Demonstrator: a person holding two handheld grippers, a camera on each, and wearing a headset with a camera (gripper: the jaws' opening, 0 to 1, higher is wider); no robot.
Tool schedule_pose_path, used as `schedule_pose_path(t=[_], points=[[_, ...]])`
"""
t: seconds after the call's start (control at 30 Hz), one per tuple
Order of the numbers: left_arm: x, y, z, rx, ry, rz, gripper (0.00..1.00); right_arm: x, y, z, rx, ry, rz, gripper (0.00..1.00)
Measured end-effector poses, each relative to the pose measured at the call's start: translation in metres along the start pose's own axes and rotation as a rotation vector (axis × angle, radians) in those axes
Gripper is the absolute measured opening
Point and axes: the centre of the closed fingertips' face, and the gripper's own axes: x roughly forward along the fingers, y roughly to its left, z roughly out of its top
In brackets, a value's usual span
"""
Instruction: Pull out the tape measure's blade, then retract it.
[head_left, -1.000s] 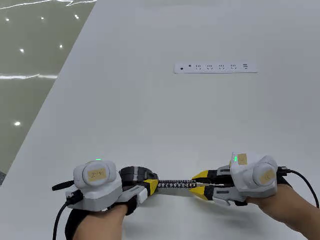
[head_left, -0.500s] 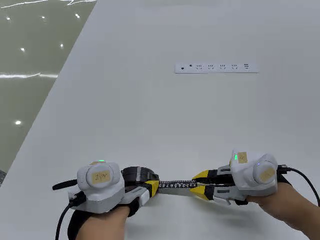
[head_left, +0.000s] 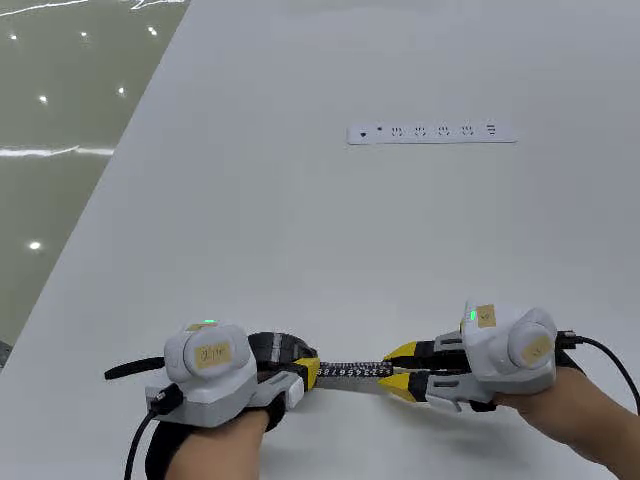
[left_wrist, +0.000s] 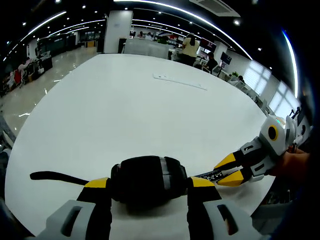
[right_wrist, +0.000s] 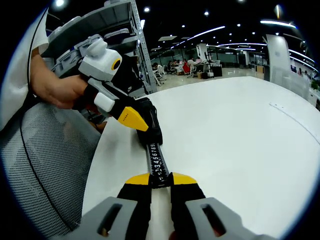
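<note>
Progress looks partial: the tape measure's case (head_left: 272, 350) sits on the white desk (head_left: 250, 230), well apart from the power strip (head_left: 432, 133), on the person's side of it and off toward its left end. The left claw (left_wrist: 148, 182) clamps that black case, with 1 yellow-tipped jaw pressed against each flank, as the left gripper view shows.

A short run of blade (head_left: 352, 370) is out of the case, its printed numbers facing up. It reaches across toward the spot on the person's side of the power strip's middle, where the right claw (head_left: 392, 368) meets it. In the right gripper view the 2 jaws stand pressed together on the blade's free end, with the marked strip running straight from them back to the case.

With only this short length showing between the 2 claws, the blade is either barely pulled out or almost back in; 1 moment alone does not settle which. Either way the task is unfinished, because the blade is not fully inside the case. What remains is either a longer pull followed by the return, or just the last stretch of the return.
</note>
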Motion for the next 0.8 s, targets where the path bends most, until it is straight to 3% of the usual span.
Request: schedule_pose_path(t=[0.17,0.8], points=[[0.0017,-0.0010,-0.0001,0.039,-0.004,0.022,0.59,0.0002,0.0025,-0.0005,0.007,-0.003,0.000,0.12],[0.0057,0.0015,-0.0032,0.073,-0.001,0.061,0.61,0.0025,0.0059,-0.0090,0.035,-0.011,-0.016,0.12]])
